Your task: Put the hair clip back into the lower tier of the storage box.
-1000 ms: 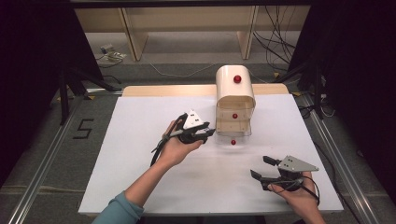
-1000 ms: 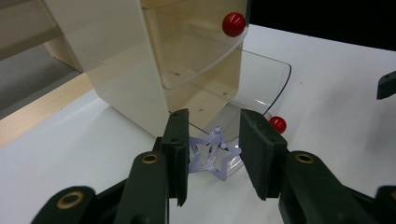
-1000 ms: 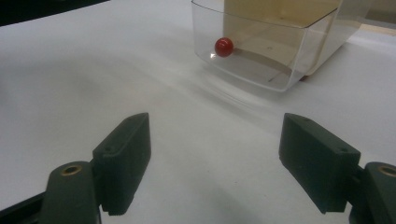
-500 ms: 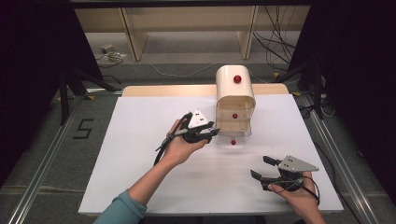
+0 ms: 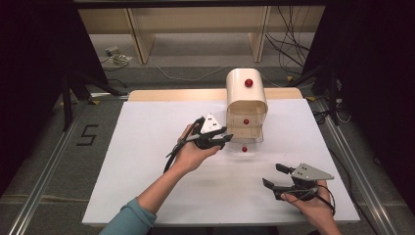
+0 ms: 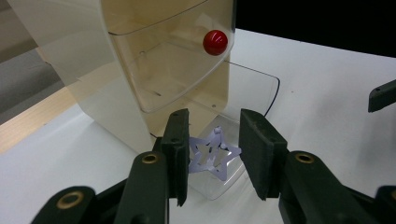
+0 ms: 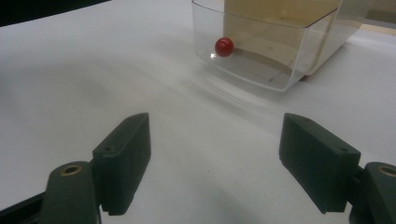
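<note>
The pale paper star [image 6: 212,156] is partly hidden behind the left gripper [image 6: 214,156], whose jaws clench it just over the pulled-out bottom drawer [image 6: 254,93] of the cream drawer box [image 5: 246,100]. Three red knobs [image 5: 248,82] show in the high view. The right gripper [image 7: 215,163] rests released, well apart on the white table [image 5: 147,147].

1. The left gripper [image 5: 215,138] is black, topped by a grey three-cornered plate with small dark marks.
2. The right gripper [image 5: 281,177] is the same build.
3. Its fingers [image 7: 123,161] are blocky, dark, with brass-ringed screw holes.
4. Black cables trail from both.
5. A teal sleeve [image 5: 128,220] covers the left forearm.
</note>
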`<state>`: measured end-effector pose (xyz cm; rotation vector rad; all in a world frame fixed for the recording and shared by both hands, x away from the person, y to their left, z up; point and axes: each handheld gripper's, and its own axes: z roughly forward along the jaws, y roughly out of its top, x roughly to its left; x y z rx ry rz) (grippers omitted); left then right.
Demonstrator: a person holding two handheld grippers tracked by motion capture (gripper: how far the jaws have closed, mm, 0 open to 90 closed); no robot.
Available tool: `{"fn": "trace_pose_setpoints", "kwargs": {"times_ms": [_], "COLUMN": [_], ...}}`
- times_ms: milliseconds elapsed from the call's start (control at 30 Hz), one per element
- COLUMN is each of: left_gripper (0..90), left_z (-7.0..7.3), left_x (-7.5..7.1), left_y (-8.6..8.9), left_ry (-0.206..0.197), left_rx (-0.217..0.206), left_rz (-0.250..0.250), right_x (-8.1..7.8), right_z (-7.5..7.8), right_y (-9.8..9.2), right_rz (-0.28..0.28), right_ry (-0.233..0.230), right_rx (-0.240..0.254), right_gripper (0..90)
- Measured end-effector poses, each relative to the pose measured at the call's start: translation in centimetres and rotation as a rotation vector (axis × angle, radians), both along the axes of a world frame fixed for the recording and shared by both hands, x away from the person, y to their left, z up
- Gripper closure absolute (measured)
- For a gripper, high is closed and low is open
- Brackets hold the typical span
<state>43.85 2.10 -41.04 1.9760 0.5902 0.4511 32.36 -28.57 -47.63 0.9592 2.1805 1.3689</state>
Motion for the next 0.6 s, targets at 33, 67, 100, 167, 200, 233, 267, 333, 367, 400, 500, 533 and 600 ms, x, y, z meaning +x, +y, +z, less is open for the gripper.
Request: {"fn": "trace_pose_setpoints", "kwargs": {"times_ms": [33,67,100,167,200,233,267,333,367,400,500,533,600], "left_gripper": [64.0,64.0,64.0,64.0,64.0,64.0,64.0,64.1,64.0,64.0,64.0,64.0,64.0], "left_z": [-0.02,-0.03,-0.03,-0.03,-0.02,-0.01,0.01,0.03,0.03,0.03,-0.03,-0.04,-0.06], "left_x": [0.00,0.00,0.02,0.04,0.05,0.06,0.08,0.11,0.12,0.14,0.18,0.19,0.22], "left_y": [-0.04,-0.07,-0.10,-0.14,-0.18,-0.23,-0.26,-0.37,-0.43,-0.49,-0.65,-0.68,-0.77], "left_ry": [0.000,0.001,0.001,0.001,0.000,0.000,-0.001,0.001,0.000,0.000,0.001,0.001,0.002], "left_rx": [-0.002,-0.002,-0.001,-0.001,-0.002,-0.002,-0.001,-0.001,-0.001,-0.001,-0.001,0.000,0.002], "left_rz": [0.000,0.000,-0.001,-0.001,-0.001,-0.001,-0.003,-0.004,-0.004,-0.006,-0.006,-0.007,-0.008], "right_x": [0.00,0.00,0.00,0.00,0.02,0.02,0.02,0.01,0.02,0.01,0.00,-0.01,0.01], "right_z": [0.01,0.01,0.01,0.00,-0.02,-0.02,-0.02,-0.01,-0.01,-0.02,-0.01,0.01,-0.01], "right_y": [0.00,-0.01,-0.01,-0.01,0.00,0.01,0.01,0.02,0.02,0.01,0.00,-0.02,-0.01], "right_rz": [0.000,0.000,-0.001,0.000,0.002,0.003,0.004,0.003,0.004,0.004,0.003,0.000,0.002], "right_ry": [0.000,0.000,0.000,0.000,-0.001,-0.002,-0.002,-0.002,-0.002,-0.002,-0.001,-0.001,-0.002], "right_rx": [0.001,0.001,0.001,0.000,0.001,0.000,0.000,0.000,-0.001,-0.001,0.001,0.000,0.001], "right_gripper": [25.6,25.6,25.6,25.6,25.6,25.6,25.6,25.5,25.6,25.5,25.6,25.5,25.6]}}
